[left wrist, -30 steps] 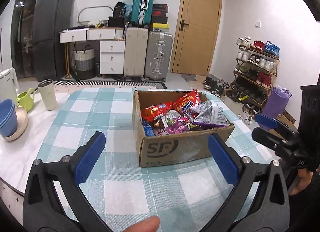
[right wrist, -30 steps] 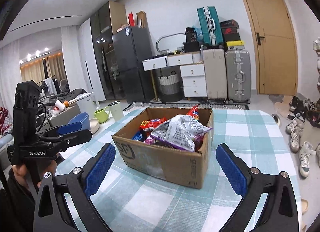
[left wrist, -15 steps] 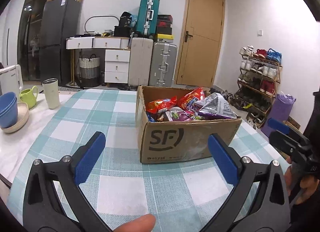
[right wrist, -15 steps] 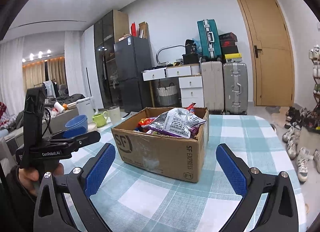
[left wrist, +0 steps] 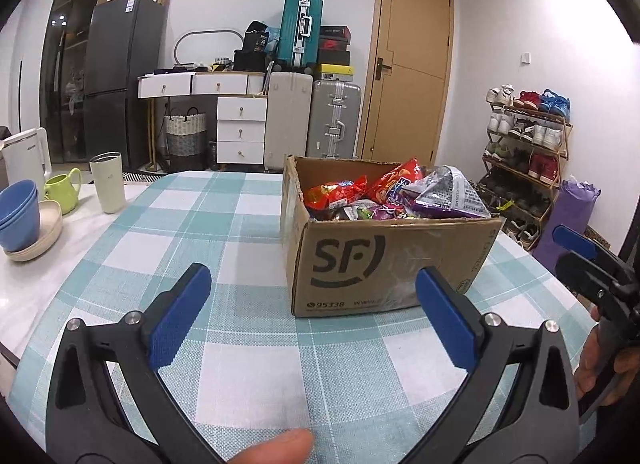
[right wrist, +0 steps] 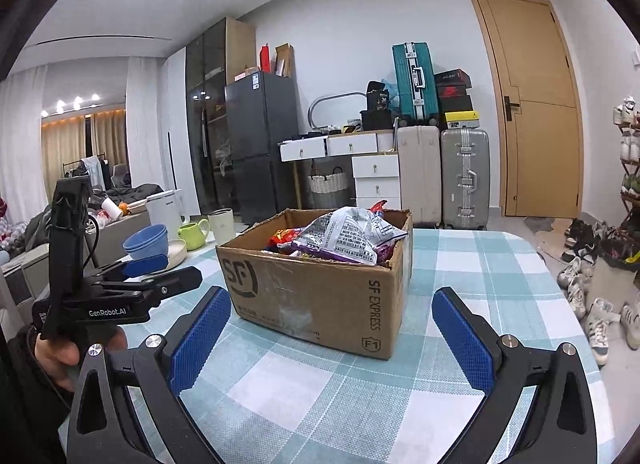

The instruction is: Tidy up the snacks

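Both grippers dropped lower near snack box (left wrist: 390, 264); fingers (left wrist: 180, 318) spread wide, holding nothing.

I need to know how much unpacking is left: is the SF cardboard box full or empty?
Full. The SF cardboard box stands open-topped, and snack bags are heaped to its rim, some poking above it.

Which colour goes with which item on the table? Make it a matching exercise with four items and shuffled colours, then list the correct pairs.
Items:
1. stacked bowls
2. mug
3. tumbler
4. cardboard box

Colours:
A. brown
B. lime green
C. cream
D. blue

Pairs: 1-D, 2-B, 3-C, 4-A
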`<state>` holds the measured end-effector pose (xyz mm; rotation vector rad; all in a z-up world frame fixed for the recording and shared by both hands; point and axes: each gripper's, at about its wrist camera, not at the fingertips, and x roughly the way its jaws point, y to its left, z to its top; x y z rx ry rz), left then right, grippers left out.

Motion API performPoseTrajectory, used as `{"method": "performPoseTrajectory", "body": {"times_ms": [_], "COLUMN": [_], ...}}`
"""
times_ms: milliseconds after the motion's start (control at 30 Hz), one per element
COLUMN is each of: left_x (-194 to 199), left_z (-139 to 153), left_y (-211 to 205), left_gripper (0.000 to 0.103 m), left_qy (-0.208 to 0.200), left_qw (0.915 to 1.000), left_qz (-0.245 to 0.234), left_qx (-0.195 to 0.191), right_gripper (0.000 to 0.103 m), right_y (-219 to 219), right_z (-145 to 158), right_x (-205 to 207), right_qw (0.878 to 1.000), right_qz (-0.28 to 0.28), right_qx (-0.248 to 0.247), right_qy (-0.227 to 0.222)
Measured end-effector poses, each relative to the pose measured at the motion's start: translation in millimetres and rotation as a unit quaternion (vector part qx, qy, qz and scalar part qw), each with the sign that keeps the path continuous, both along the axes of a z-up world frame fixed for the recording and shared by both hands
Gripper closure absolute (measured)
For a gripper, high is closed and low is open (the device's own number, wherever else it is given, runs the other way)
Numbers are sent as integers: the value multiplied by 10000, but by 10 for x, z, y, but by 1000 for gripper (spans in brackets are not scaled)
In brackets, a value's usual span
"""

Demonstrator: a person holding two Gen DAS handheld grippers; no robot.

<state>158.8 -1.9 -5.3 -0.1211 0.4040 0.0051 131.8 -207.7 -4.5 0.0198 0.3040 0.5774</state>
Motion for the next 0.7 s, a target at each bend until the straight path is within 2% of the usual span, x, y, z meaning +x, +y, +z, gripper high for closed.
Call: {"method": "performPoseTrajectory", "body": {"times_ms": [700], "left_x": [25], "left_z": [-45], "left_y": [27], "left_gripper": [1], "left_qy": [-11], "left_qw": [10000], "left_qz": [-7], "left_qx": [-17], "right_gripper": [1], "right_y": [124], "right_z": [-18], "right_x": [3], "right_qw": [9998], "right_qz": [56], "right_qx": [-149], "right_qy": [-70]}}
